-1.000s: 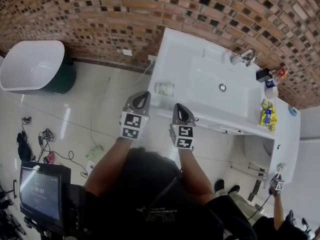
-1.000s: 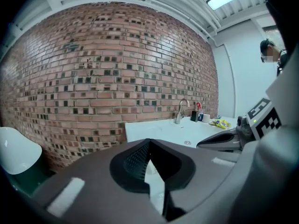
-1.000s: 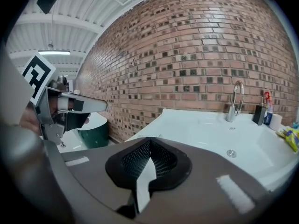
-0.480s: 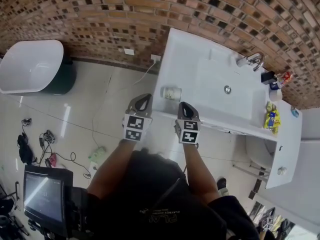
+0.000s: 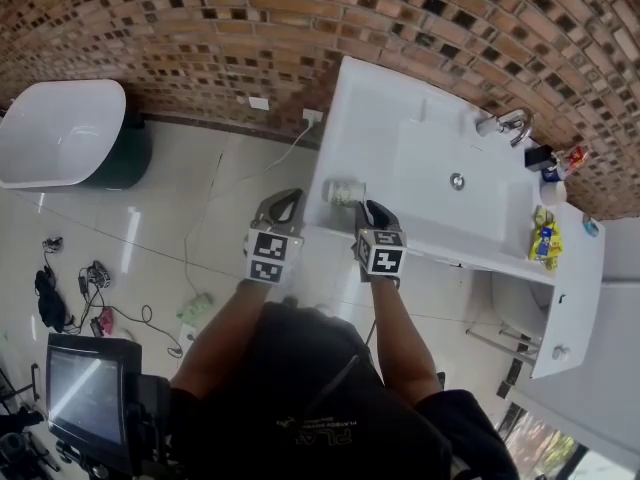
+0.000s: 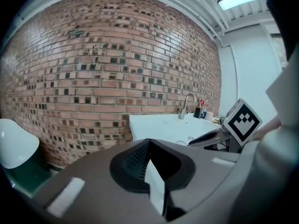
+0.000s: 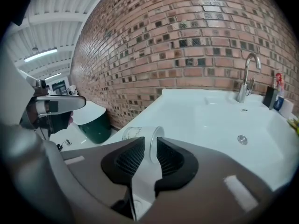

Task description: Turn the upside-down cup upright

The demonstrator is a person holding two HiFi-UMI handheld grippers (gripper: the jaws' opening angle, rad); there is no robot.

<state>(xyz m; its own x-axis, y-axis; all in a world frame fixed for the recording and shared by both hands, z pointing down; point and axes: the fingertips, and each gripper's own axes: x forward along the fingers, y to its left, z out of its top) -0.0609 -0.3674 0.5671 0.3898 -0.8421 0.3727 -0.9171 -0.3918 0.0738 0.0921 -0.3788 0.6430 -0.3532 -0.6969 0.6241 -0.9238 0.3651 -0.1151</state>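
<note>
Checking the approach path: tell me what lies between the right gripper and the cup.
Nothing. In the right gripper view the cup lies on bare counter, its rim showing between the opening jaws of the right gripper.

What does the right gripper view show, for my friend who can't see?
A clear cup lies on its side on a white sink counter, its rim between the opening jaws of the right hand-held gripper. Behind stand a brick wall and faucet.

Cup (image 7: 136, 133) clear, glossy; sink top (image 5: 400, 118) smooth glossy white; tap (image 5: 507, 122) shiny metal; brick wall (image 5: 250, 28) rough, matt.
</note>
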